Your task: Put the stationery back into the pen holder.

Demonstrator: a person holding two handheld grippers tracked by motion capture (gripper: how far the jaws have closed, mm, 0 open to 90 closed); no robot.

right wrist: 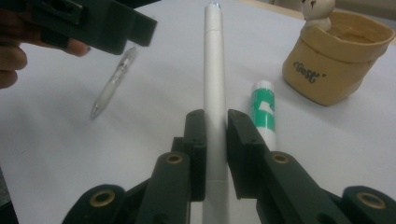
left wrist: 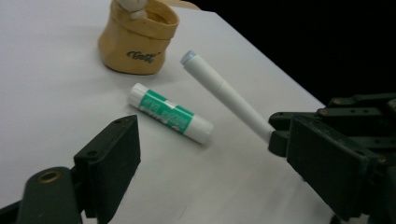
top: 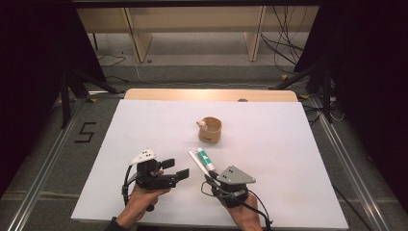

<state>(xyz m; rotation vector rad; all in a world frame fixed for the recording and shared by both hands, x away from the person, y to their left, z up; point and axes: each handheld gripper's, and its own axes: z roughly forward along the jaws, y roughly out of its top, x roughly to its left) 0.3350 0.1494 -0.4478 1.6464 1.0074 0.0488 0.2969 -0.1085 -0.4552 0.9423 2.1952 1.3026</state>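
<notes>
My right gripper (right wrist: 215,135) is shut on a long white pen (right wrist: 214,65), which points forward and is lifted a little off the white table. In the high view that pen (top: 196,161) slants up-left from the right gripper (top: 210,177). A green and white glue stick (right wrist: 263,111) lies flat on the table just right of the pen. My left gripper (left wrist: 219,163) stands open with nothing between its jaws, left of the pen and glue stick (left wrist: 170,113). In the high view the left gripper (top: 175,168) is near the table's front edge.
A tan pouch-shaped holder (top: 210,130) with a small white figure in it stands mid-table, beyond the glue stick. A clear pen (right wrist: 114,84) lies on the table under the left gripper (right wrist: 93,23). The white table top (top: 269,144) stretches wide to the right and back.
</notes>
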